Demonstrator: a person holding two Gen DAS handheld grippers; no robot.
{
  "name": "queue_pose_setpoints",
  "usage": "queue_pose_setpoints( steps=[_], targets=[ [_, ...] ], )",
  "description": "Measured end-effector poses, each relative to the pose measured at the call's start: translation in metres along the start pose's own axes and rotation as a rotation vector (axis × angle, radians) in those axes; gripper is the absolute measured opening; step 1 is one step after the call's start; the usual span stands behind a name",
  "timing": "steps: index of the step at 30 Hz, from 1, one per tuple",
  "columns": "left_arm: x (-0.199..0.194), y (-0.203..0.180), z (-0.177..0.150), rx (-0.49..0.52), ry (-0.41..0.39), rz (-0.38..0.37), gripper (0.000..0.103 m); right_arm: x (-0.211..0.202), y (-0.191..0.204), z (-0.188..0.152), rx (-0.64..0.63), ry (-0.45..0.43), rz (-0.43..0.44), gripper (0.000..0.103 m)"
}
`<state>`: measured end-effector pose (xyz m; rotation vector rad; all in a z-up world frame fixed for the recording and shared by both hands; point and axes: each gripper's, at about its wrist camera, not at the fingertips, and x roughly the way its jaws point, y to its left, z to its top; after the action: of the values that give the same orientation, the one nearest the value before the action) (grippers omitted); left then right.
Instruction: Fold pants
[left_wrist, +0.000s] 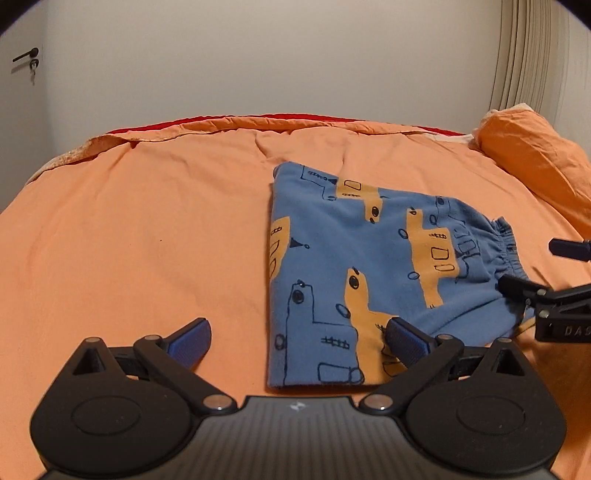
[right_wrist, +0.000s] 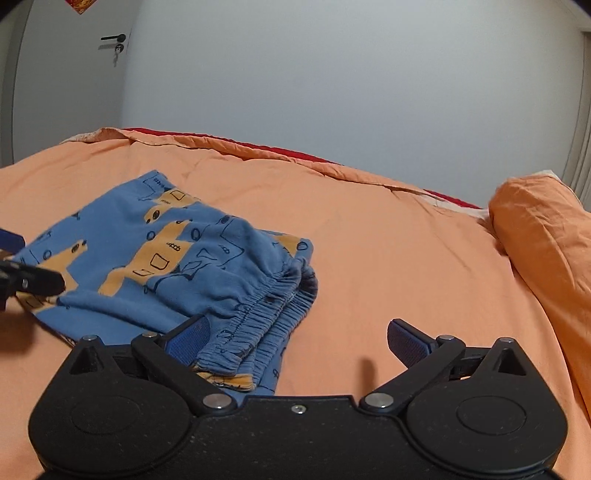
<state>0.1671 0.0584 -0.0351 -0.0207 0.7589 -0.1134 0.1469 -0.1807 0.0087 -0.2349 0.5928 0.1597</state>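
Pants (left_wrist: 354, 266), soft blue printed knit, folded square on wrinkled orange sheet (left_wrist: 147, 221); both tools (left_wrist: 299, 343) (right_wrist: 299, 339) wide, empty.

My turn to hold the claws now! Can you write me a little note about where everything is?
Left claw: open, holding nothing, by the near left corner of the pants.
Right claw: open, holding nothing, at the waistband.
Pants: folded into a small stack on the orange bedcover, pillow off to the right.
Done: the folding looks finished.
Left: maybe tidy the bunched waistband edge, then back away.
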Motion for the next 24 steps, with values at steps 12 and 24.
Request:
queue_pose_setpoints(
  steps=[12,24],
  targets=[
    [-0.022,0.017,-0.002,-0.145,-0.002,-0.061,0.102,-0.016,-0.001,-0.01,0.048,0.027,0.021,0.102],
    [-0.005,0.042,-0.003,-0.207,-0.013,0.052,0.103,0.016,-0.012,-0.004,0.089,0.007,0.028,0.102]
  ],
)
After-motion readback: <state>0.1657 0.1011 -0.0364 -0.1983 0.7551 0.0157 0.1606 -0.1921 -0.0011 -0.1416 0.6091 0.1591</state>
